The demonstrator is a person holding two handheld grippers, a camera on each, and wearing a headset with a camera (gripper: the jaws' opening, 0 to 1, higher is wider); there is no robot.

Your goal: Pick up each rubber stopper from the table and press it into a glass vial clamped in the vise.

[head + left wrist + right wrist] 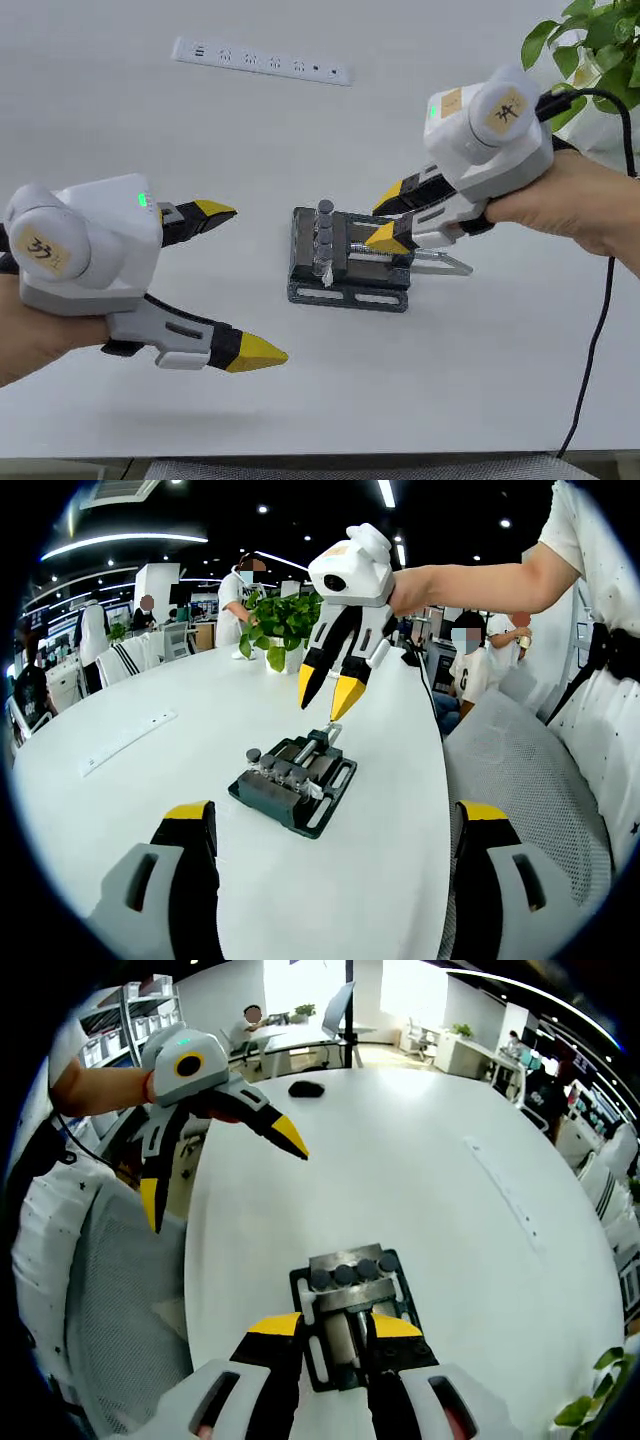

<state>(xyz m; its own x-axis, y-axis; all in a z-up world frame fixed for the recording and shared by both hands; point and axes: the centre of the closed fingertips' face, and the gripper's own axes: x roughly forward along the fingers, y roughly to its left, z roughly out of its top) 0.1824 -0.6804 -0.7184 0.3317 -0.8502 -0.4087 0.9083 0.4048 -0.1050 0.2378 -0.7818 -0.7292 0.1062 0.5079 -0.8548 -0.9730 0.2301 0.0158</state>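
White bench (300,120) holding vise (350,282) of stoppered vials (325,235), left gripper (238,280) gaping at nine o'clock, right gripper (386,218) hovering slightly parted at two.

Head view looks down, gripper views face opposite ways, all share vise (345,290)

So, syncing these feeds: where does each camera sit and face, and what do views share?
Head view: headset, facing down at table and vise; both hands, left gripper, right gripper show.
Left gripper view: on left gripper, facing across to the vise; own open jaws, right gripper beyond.
Right gripper view: on right gripper, facing down onto the vise; own jaws, left gripper beyond.
Shared: all three see the vise.
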